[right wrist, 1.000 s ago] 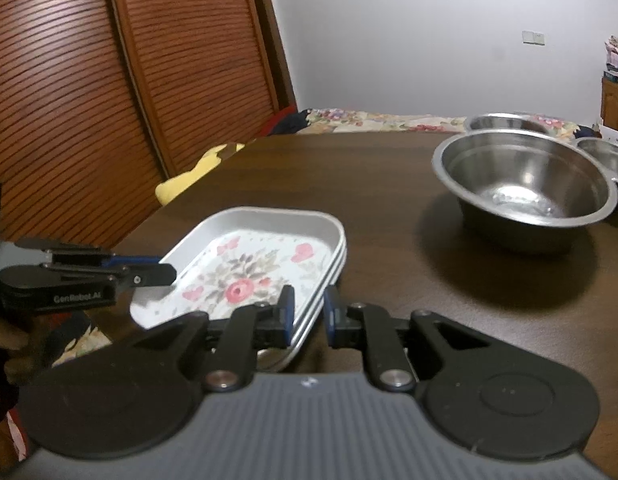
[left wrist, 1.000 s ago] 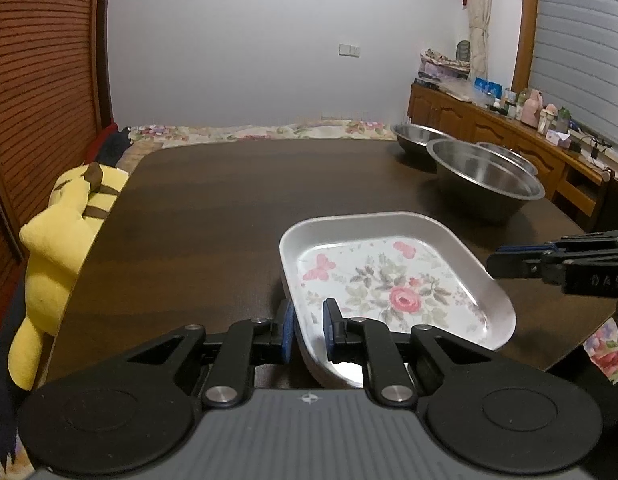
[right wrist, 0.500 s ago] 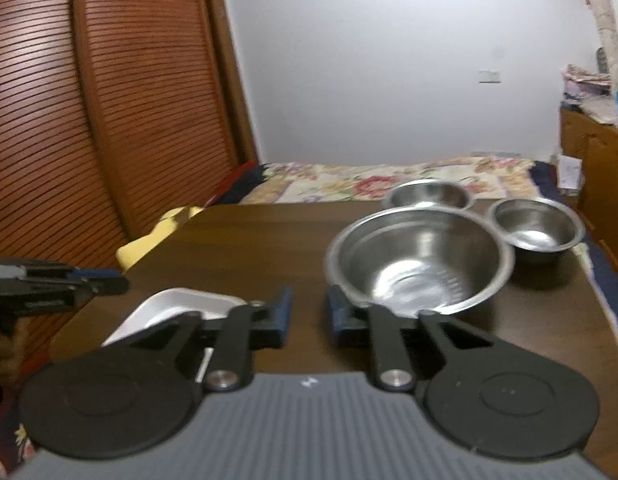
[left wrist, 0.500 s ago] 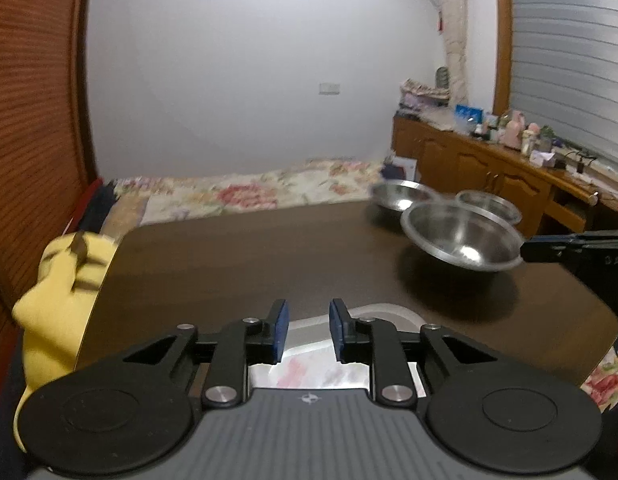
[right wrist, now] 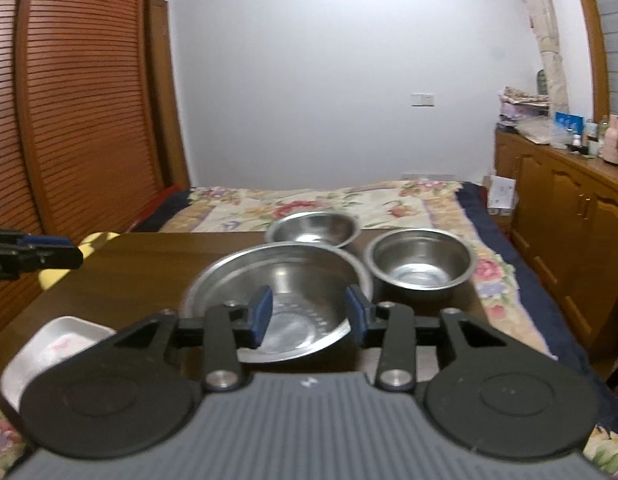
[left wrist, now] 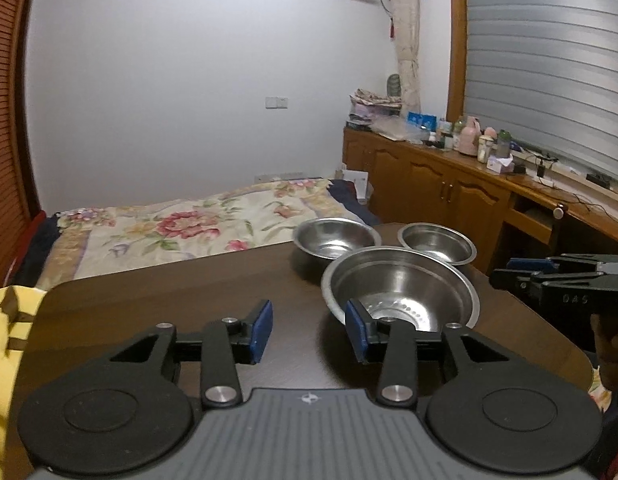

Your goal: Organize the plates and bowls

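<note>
Your left gripper point(left wrist: 309, 330) is released and its jaws are opening over bare table point(left wrist: 189, 300), with nothing between them. Your right gripper point(right wrist: 309, 312) is also released and opening; the large steel bowl point(right wrist: 277, 300) shows behind its gap at frame centre, not gripped. Two smaller steel bowls point(right wrist: 421, 258) stand just beyond the large one, toward the upper centre and right. The white floral plate point(right wrist: 57, 344) lies at the lower left of the right wrist view.

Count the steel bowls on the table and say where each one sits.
3. The large bowl sits nearest the grippers; a mid-sized bowl stands behind it near the table's far edge; the deeper bowl stands to its right. None looks hidden.
</note>
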### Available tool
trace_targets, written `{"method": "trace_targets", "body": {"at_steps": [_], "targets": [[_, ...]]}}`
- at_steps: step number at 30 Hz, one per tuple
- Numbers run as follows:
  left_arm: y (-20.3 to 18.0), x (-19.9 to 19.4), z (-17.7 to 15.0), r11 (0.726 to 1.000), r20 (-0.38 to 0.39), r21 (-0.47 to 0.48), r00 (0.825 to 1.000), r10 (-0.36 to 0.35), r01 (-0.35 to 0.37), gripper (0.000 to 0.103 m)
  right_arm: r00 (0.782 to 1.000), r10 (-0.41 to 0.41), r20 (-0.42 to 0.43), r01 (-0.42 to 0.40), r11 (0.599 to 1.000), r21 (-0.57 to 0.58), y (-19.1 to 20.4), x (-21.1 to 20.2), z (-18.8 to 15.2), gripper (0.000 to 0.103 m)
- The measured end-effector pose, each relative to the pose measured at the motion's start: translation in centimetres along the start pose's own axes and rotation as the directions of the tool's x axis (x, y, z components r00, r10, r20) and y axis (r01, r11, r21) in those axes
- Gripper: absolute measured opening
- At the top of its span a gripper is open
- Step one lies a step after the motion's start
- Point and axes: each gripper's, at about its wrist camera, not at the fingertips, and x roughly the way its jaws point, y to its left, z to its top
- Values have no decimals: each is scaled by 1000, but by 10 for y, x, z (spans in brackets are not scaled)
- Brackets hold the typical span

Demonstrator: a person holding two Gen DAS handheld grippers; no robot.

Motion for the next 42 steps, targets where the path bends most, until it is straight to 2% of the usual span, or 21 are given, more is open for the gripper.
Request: {"method": "trace_targets", "body": {"at_steps": [7, 11, 21, 27, 34, 37, 39, 42], "targets": [[-13, 46, 2, 1000, -48, -4, 999, -26, 26, 42, 999, -29, -30, 31, 999, 44, -19, 20, -8, 45], [-21, 69, 1, 999, -73, 35, 997, 23, -20, 42, 999, -17, -50, 20, 998, 59, -21, 27, -9, 45], [-15, 101, -3, 999, -152, -43, 988, -16, 9, 41, 996, -29, -83, 33, 998, 50, -19, 38, -8, 45], [-10, 112, -4, 996, -180, -89, 983, -34, 18, 35, 994, -30, -109, 39, 996, 81, -24, 48, -10, 45], [-14, 118, -3, 994, -192, -104, 980, -47, 27, 24, 991, -1, -134, 25, 983, 182, -37, 59, -11, 45], [-14, 118, -4, 993, -190, -114, 980, -53, 32, 23, 990, 33, -138, -1, 975, 221, -42, 63, -11, 34], [-14, 116, -4, 992, -191, -121, 980, -56, 33, 22, 988, 69, -136, -33, 968, 248, -44, 64, -12, 21], [-15, 114, -3, 994, -206, -104, 978, -42, 20, 22, 986, 92, -138, -51, 959, 278, -44, 62, -13, 21]]}}
